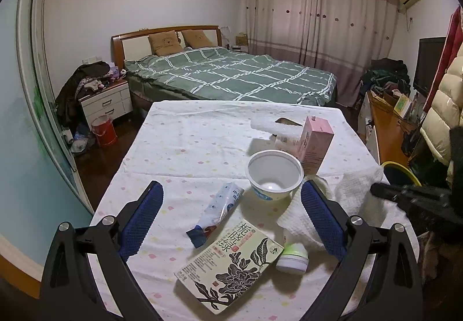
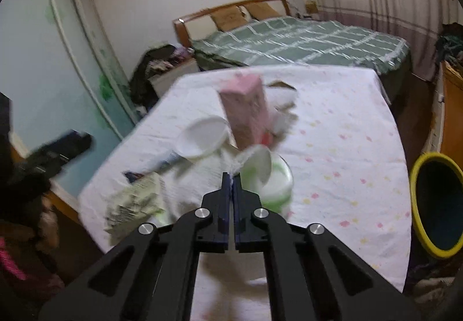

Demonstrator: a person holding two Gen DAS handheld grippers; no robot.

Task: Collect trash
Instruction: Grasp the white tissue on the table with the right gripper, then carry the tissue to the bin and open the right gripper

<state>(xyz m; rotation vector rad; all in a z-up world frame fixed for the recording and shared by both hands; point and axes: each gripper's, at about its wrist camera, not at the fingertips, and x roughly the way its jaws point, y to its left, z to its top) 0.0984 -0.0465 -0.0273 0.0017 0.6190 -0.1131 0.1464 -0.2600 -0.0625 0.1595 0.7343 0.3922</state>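
Observation:
Trash lies on a table under a white dotted cloth (image 1: 188,147). It includes a white plastic cup (image 1: 273,173), a blue-and-white snack wrapper (image 1: 217,211), a flat tea box (image 1: 231,263), a green-lidded jar (image 1: 292,256), a pink carton (image 1: 315,144) and a white paper towel (image 1: 356,191). My left gripper (image 1: 231,185) hangs open over the wrapper and cup, holding nothing. My right gripper (image 2: 231,175) is shut, pinching an edge of the paper towel (image 2: 240,162). The left wrist view shows the right gripper (image 1: 376,191) reaching in from the right onto the towel.
A yellow-rimmed dark bin (image 2: 416,176) stands on the floor at the table's right side. A white foam piece (image 1: 272,125) lies behind the carton. Beyond the table are a green checked bed (image 1: 231,75), a nightstand (image 1: 107,102) and a red bucket (image 1: 102,130).

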